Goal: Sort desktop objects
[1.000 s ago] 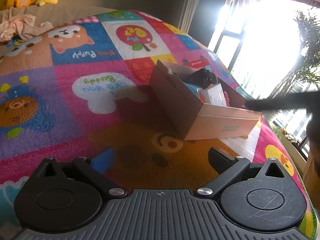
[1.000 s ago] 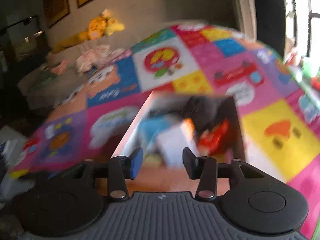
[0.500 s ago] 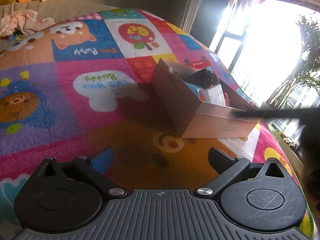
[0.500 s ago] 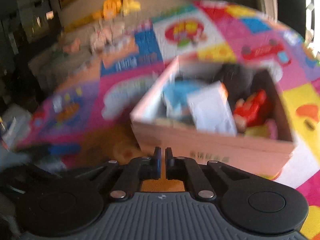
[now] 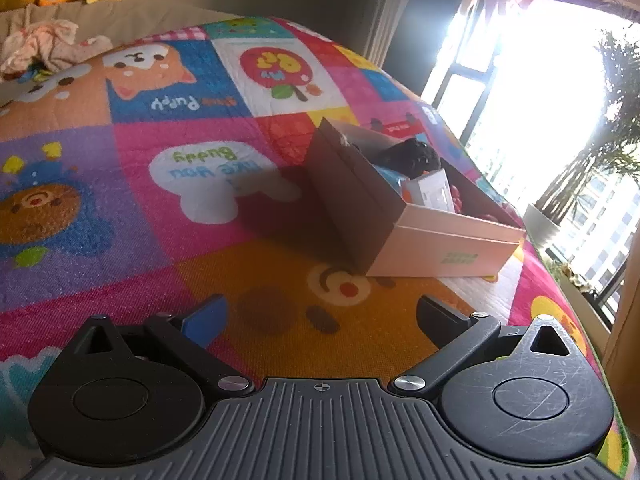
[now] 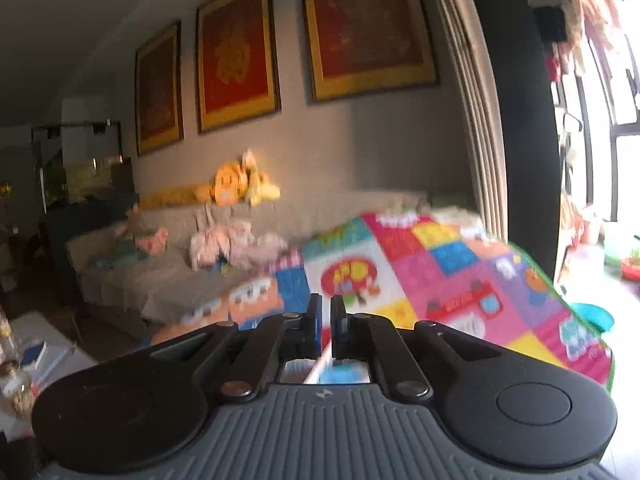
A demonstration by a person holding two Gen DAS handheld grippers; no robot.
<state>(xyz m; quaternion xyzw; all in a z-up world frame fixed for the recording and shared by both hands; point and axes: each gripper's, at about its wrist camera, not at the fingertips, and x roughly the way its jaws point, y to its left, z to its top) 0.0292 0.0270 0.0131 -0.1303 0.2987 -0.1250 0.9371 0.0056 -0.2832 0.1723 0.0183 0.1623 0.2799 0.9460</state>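
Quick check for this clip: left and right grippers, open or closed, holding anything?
Left gripper: open, jaws wide apart, holding nothing.
Right gripper: closed, jaws nearly together, nothing visible between them.

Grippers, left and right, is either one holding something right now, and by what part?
Nothing is held. The left gripper is wide open over the mat; the right gripper has closed with nothing visible between its fingers.

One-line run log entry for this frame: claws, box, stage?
left claw: open, empty, over mat | right claw: shut, empty, raised | cardboard box: on mat, holds items | stage: no object held
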